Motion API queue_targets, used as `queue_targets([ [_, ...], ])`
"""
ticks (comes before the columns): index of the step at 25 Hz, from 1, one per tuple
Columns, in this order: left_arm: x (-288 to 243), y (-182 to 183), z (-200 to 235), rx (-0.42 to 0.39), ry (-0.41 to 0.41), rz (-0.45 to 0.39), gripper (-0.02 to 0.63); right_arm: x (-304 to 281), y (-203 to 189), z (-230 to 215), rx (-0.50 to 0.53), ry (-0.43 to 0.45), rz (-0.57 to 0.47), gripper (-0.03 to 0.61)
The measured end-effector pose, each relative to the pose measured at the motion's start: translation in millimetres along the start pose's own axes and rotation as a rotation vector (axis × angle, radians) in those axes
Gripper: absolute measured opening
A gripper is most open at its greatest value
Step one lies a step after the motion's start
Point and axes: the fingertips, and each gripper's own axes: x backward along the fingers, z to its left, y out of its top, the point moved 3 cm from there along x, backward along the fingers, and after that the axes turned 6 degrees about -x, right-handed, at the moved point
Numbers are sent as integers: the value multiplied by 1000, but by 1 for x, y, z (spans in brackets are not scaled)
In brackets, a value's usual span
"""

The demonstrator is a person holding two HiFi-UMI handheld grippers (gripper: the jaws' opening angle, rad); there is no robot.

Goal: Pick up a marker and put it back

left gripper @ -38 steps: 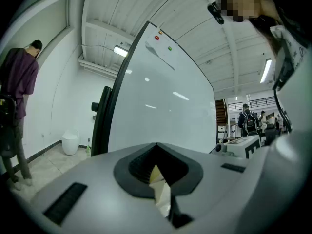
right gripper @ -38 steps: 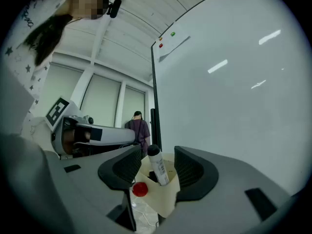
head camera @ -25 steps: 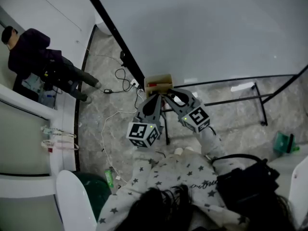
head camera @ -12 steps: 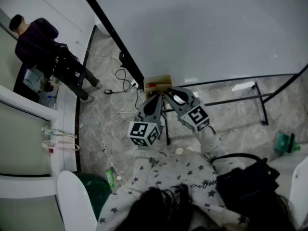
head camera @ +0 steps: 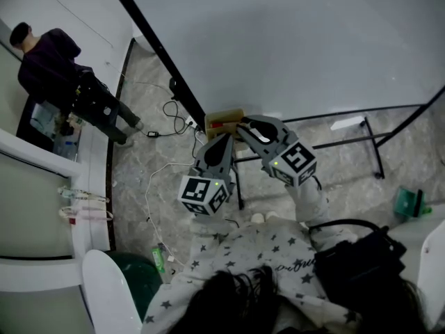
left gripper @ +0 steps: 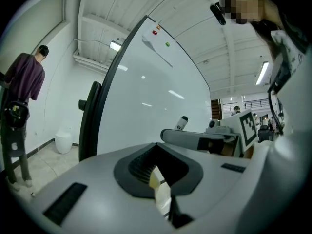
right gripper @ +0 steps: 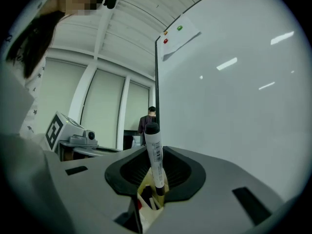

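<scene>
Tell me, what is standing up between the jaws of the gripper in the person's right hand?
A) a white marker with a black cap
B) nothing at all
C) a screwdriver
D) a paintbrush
A: in the right gripper view, a white marker with a black cap stands upright between the closed jaws of the right gripper.
</scene>
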Motion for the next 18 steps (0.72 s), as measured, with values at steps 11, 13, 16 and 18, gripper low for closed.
queue_targets([
  [11, 4, 49, -14, -53, -68, -26, 2, 13, 62, 11, 44, 54, -43, 83],
  [13, 6, 54, -15, -58, -71, -26, 2, 16, 68, 13, 53, 54, -36, 83],
  [16, 7, 60, -15, -77, -73, -28, 2, 22, 77, 16, 58, 63, -42, 83],
  [18, 6, 62, -16, -89, -77, -26, 2, 23, 83, 18, 62, 68, -60, 83],
])
